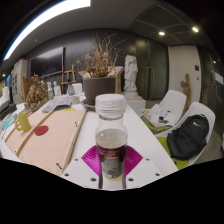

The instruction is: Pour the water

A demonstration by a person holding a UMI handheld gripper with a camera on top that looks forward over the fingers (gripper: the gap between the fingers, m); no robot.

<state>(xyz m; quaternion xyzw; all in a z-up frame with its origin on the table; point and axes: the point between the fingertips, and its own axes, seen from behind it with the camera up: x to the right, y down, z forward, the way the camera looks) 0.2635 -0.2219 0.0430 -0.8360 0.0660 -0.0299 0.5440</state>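
Water bottle — a clear plastic bottle with a white screw cap — stands upright at the near edge of the white table, directly in front of the camera. The bottle carries a label band around its lower body; the cap is on. The liquid level inside cannot be read.

Gripper: the magenta pads show on either side of the bottle's base, one to the left and one to the right. The bottle sits between them. Whether the pads press on the bottle or leave a gap cannot be told — the lower part of the bottle and the fingertips run into the dark border.

Surroundings:
- Left of the bottle lies a long pale wooden board, running from near to far, with a small red round object at its left side.
- At the far left of the table stands a yellow-green item, too small to identify.
- Behind the bottle, at the far side of the table, stands a dark pot with dried branches.
- Right of the pot, farther back, stands a white figure.
- On the right, white chairs stand beside the table; a black bag rests on the nearer one.
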